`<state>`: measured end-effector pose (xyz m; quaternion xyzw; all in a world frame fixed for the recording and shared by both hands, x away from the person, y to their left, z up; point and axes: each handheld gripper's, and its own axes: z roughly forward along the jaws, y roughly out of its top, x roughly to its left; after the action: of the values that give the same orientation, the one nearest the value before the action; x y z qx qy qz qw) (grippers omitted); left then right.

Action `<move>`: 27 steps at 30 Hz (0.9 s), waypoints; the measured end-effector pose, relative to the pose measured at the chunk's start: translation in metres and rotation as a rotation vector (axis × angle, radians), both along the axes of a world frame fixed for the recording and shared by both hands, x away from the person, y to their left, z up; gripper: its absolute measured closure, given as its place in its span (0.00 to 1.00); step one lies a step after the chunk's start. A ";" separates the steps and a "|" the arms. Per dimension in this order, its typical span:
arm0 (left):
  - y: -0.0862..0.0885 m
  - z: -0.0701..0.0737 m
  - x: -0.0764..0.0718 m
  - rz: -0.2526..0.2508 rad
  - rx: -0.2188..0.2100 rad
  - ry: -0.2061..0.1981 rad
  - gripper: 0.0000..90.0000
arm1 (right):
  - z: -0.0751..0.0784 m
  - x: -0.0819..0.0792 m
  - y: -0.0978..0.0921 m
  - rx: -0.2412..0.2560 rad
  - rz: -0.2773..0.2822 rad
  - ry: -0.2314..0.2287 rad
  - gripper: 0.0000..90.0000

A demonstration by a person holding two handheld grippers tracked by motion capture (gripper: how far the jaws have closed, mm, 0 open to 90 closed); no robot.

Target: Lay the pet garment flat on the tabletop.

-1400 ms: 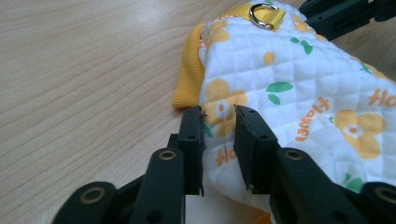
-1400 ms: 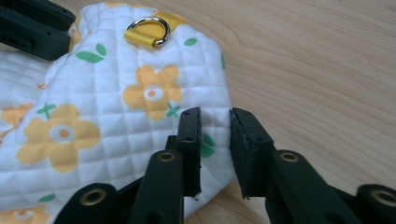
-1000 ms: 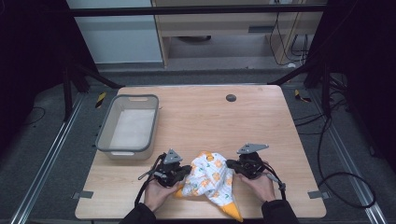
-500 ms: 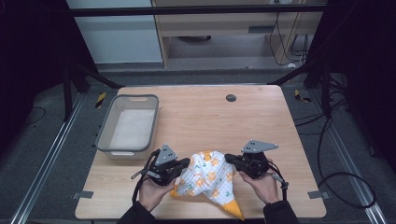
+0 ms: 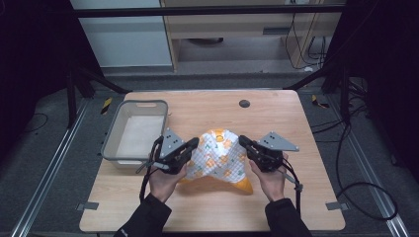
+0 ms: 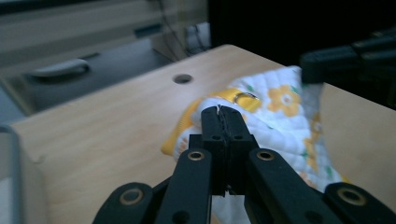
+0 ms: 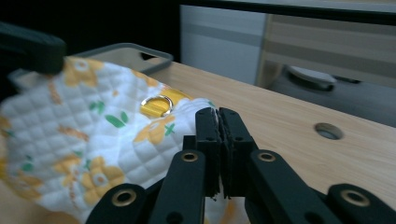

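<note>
Quilted floral cloth [image 5: 217,157] stretched near counter's front edge, left hand-held gripper [image 5: 191,144] and right hand-held gripper [image 5: 244,141] both clenched on thin hems; uneven pulling could slip one.

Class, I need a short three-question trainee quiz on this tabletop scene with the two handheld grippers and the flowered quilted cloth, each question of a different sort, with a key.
1. True or false: the left gripper and the right gripper each pinch an edge of the quilted floral cloth.
2. Which thing lies nearest the left gripper on the table?
A. grey plastic bin
B. round hole in the tabletop
C. yellow-black tool on the floor
3. Fill in: near the right gripper's jaws, the cloth's yellow strap carries a small metal ____.

Key: 1 true; 2 A; 3 ring.
</note>
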<state>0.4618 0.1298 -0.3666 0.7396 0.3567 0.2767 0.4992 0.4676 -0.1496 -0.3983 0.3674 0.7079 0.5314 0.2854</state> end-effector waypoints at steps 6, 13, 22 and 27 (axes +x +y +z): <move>0.009 -0.025 0.031 0.057 -0.007 0.134 0.49 | -0.024 0.022 -0.001 -0.096 -0.082 0.120 0.64; 0.027 -0.042 0.011 0.012 0.038 0.164 0.39 | -0.032 0.006 -0.020 -0.109 -0.058 0.157 0.55; 0.055 -0.060 -0.025 -0.025 0.074 0.198 0.37 | -0.034 -0.033 -0.040 -0.107 0.026 0.214 0.44; 0.062 -0.071 -0.036 -0.018 0.101 0.213 0.35 | -0.040 -0.049 -0.042 -0.108 0.065 0.243 0.42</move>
<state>0.4258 0.1922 -0.4378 0.7923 0.3866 0.2095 0.4230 0.4189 -0.1911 -0.4380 0.3902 0.7764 0.4530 0.1996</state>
